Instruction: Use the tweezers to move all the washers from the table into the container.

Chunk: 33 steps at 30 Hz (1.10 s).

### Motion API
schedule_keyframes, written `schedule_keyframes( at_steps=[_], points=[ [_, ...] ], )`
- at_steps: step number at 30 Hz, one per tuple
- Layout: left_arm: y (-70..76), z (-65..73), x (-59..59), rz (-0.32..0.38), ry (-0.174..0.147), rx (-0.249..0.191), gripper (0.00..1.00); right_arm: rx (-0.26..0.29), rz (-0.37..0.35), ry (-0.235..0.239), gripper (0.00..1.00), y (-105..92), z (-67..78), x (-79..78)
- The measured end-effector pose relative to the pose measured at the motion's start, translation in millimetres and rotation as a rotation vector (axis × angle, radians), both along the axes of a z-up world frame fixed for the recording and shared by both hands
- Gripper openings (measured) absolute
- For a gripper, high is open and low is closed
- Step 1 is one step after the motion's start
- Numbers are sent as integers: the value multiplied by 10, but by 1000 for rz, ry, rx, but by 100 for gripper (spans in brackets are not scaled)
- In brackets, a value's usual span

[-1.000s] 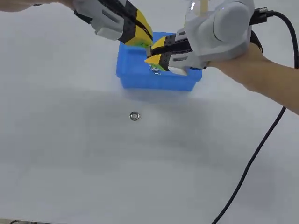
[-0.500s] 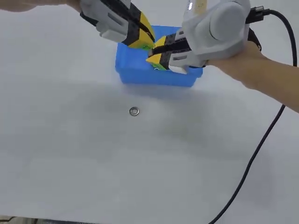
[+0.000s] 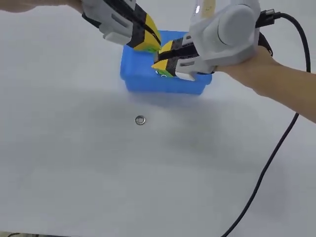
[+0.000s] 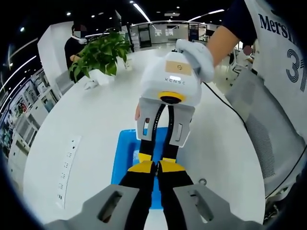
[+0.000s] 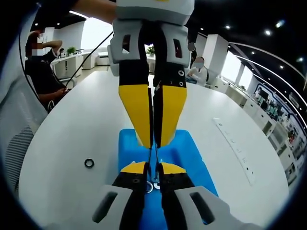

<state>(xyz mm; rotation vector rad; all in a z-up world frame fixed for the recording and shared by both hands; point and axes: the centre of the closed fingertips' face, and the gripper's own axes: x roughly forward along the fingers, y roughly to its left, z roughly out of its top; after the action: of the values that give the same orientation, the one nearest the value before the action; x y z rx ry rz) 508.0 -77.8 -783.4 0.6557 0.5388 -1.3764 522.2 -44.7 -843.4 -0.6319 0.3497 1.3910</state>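
A blue container [image 3: 148, 85] stands on the white table. One steel washer [image 3: 140, 120] lies loose in front of it, also seen as the washer [image 5: 89, 163] and the washer [image 4: 202, 181]. My left gripper [image 3: 154, 43] and right gripper [image 3: 159, 63] meet tip to tip over the container. Thin tweezers [image 5: 153, 160] run from the left gripper's shut yellow jaws down between my right gripper [image 5: 153, 171], whose jaws press on them. A washer [image 5: 149, 187] shows inside the container [image 5: 184, 148] under the tips. My left gripper [image 4: 157, 167] is over the container [image 4: 123, 153].
A black cable [image 3: 266, 168] trails from the right gripper across the table's right side. A power strip [image 4: 67, 167] is set into the table at the far side, and a potted plant [image 4: 100, 55] stands beyond it. People sit around the room.
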Motion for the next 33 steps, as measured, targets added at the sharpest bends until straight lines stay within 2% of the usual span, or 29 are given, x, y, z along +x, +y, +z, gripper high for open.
schedule_keyframes(
  at_steps=[7, 10, 14, 17, 22, 25, 28, 33],
  points=[
    [5, 144, 7, 4, -15, -1, 7, 22, -13, -15, 12, -8, 165, -7],
    [12, 250, -19, 2, -26, -5, 7, 40, -21, -23, 12, -10, 284, -29],
    [18, 379, -86, -8, -42, -4, 7, 60, -17, -33, 12, 7, 394, -50],
    [27, 471, -167, -14, -51, -2, 7, 75, -9, -34, 12, 19, 488, -126],
    [44, 582, -384, -32, -65, 11, 7, 85, 24, -37, 11, 43, 614, -362],
    [49, 603, -521, -39, -64, 17, 7, 89, 44, -31, 11, 50, 644, -511],
    [58, 594, -654, -41, -59, 21, 7, 91, 56, -18, 11, 59, 630, -622],
    [68, 510, -913, -30, -32, 18, 7, 77, 84, -6, 11, 65, 547, -912]
  ],
)
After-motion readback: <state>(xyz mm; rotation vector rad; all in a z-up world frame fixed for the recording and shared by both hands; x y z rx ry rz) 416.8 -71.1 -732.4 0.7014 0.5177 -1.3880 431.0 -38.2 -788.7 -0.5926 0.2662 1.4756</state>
